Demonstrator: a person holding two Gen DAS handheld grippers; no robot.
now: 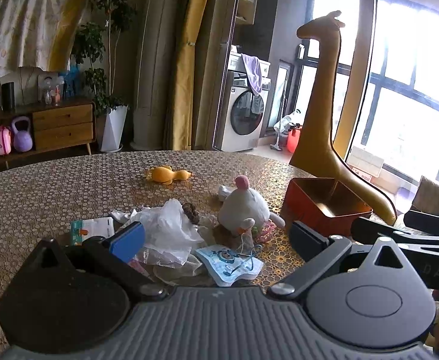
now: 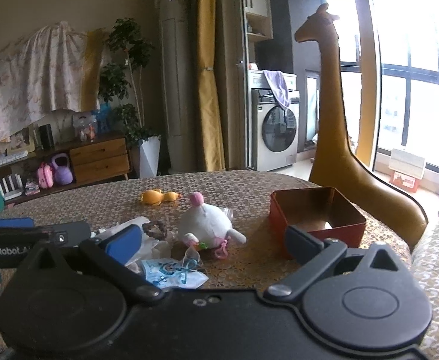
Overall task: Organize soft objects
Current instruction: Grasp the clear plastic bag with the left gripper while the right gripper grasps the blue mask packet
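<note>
Holding both grippers spread and empty, you bring the right gripper (image 2: 210, 240) squarely over the white plush toy (image 2: 205, 225), pinch its body, then carry it to the red tin box (image 2: 318, 228); left gripper (image 1: 216, 237) waits.

A fluffy white plush toy (image 2: 204, 225) sits on a glossy honeycomb-patterned table (image 2: 249, 186), left of a red tin (image 2: 317, 219) with a shiny metallic inside, near crinkled thin plastic (image 1: 165, 228) and a smooth rubbery orange duck (image 2: 159, 196).
</note>
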